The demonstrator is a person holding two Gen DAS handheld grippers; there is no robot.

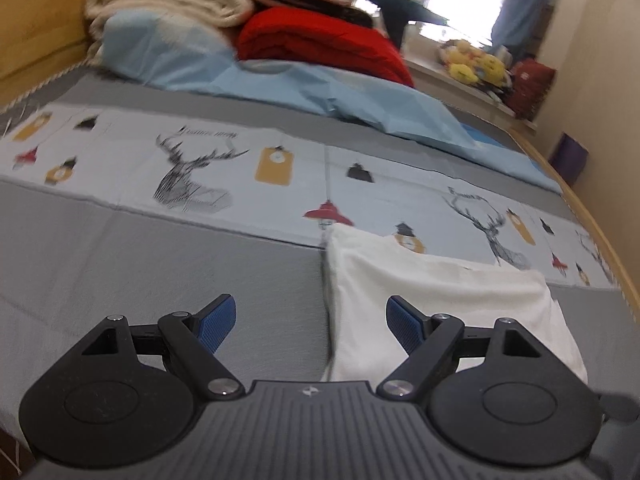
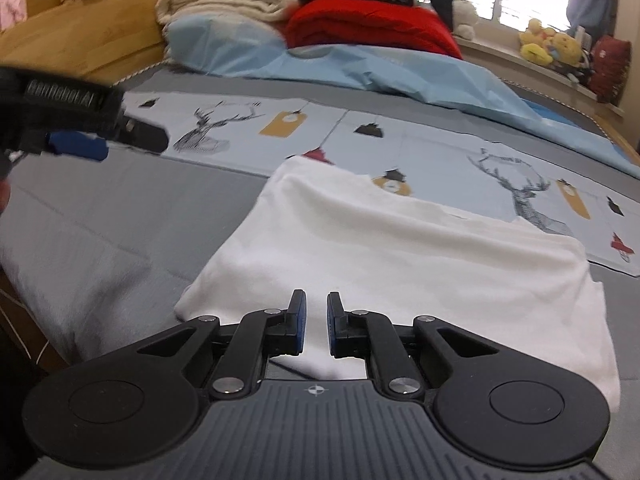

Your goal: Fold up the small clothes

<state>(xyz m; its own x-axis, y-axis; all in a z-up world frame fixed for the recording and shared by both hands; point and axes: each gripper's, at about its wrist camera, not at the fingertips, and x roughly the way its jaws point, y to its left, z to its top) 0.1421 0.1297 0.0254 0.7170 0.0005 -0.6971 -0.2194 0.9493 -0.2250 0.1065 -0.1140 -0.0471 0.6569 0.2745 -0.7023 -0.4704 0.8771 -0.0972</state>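
Left gripper [image 1: 310, 322]: jaws standing spread wide, blue pads [image 1: 214, 328] facing each other across bare grey bedsheet [image 1: 120, 280], nothing between them. It is hovering over the near part of the bed, its right-hand finger overlapping the left edge of the white garment [image 1: 440, 300] in the left wrist view; whether it is touching the cloth cannot be told. In the right wrist view it is showing blurred at 9 o'clock [image 2: 76, 146].

Right gripper [image 2: 316, 324]: jaws drawn nearly together, a narrow slit remaining between the pads, nothing seen pinched. It is sitting low over the near edge of the white garment [image 2: 400, 248], the cloth showing through the slit.

White garment: folded, lying flat on the bed, its far edge overlapping the printed band [image 2: 440, 148] of deer and lanterns. From the right gripper it is spreading from 10 o'clock round to 3 o'clock.

Further stock, toward 12 o'clock: light blue quilt [image 2: 400, 72] lying crumpled across the bed; red blanket [image 2: 372, 28] and cream blanket [image 2: 228, 0] stacked at the wooden headboard [image 2: 100, 32]. At 2 o'clock, yellow plush toys [image 2: 548, 42] sitting on the window ledge.
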